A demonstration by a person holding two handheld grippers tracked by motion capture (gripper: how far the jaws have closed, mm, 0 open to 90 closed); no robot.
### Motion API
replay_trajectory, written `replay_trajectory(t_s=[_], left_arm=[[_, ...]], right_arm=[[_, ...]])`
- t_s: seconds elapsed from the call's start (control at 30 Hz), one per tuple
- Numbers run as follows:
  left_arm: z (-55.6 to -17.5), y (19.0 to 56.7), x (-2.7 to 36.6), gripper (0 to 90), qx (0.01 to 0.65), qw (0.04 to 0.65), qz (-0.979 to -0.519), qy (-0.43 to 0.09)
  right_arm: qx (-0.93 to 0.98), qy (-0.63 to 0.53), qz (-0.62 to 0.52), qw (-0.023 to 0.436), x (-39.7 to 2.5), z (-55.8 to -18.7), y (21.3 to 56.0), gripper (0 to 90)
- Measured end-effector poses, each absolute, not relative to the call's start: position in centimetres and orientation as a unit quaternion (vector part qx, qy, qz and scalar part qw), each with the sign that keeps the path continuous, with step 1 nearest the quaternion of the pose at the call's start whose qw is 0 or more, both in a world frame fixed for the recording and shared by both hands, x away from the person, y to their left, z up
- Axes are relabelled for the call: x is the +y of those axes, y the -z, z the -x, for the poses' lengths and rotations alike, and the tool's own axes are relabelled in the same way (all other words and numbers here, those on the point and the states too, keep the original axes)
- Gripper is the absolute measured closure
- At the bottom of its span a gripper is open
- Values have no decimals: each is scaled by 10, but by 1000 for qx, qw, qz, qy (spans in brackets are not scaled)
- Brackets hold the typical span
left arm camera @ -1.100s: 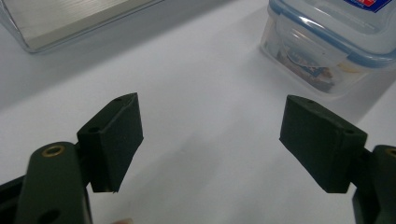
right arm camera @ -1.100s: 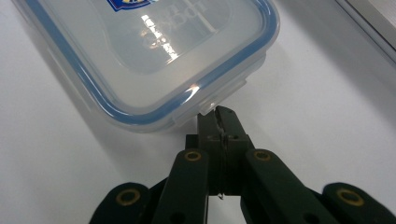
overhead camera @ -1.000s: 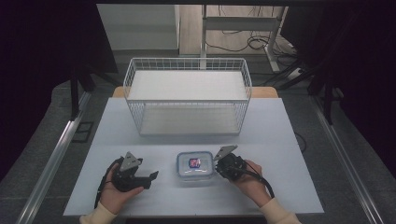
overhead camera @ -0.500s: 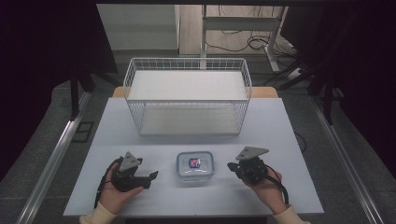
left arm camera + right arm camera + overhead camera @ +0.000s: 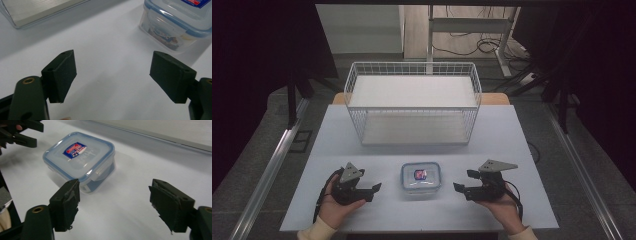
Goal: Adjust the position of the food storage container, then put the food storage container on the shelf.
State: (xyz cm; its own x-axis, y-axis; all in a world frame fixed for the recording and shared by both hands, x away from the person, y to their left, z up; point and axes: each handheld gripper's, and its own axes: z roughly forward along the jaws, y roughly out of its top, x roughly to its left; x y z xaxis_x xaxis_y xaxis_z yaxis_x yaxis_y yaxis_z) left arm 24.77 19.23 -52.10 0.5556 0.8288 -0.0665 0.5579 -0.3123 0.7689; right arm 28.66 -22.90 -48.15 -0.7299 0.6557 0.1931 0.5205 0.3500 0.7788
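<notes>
item one, my left gripper (image 5: 373, 190): resting in my left hand (image 5: 334, 207) near the front edge of the table (image 5: 337, 130), jaws spread wide with nothing between them but bare white tabletop; in its own view (image 5: 113, 75) the pads stand well apart and hold nothing

item two, my right gripper (image 5: 460, 182): held in my right hand (image 5: 504, 207) at the front right of the table, jaws likewise wide apart and empty (image 5: 115, 203), pointing toward the middle of the table

item three, the plastic container (image 5: 420, 177): clear square box with a blue-trimmed snap lid, lid on, a small red and blue label (image 5: 75, 149) on top; it sits flat on the table between my two grippers, near both and touching neither; from the left gripper view it lies ahead and to the right of the jaws (image 5: 178, 22), from the right gripper view ahead and to the left (image 5: 80, 157), with something coloured inside that i cannot make out

item four, the wire basket (image 5: 412, 70): white, rectangular, standing at the far side of the table, well apart from the container
</notes>
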Motion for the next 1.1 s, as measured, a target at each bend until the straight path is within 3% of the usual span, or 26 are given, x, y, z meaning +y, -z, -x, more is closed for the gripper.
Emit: replay_trajectory(t_s=[0.13, 0.5, 1.1], left_arm=[[-248, 520, 192, 207, 443, 401, -785, -161], [-249, 512, 191, 192, 456, 432, -765, -140], [-282, 501, 175, 157, 515, 478, -711, 11]], right_arm=[[814, -447, -364, 75, -228, -286, 482, 186], [824, -443, -348, 69, -219, -285, 482, 190], [800, -446, -400, 18, -206, -313, 475, 220]])
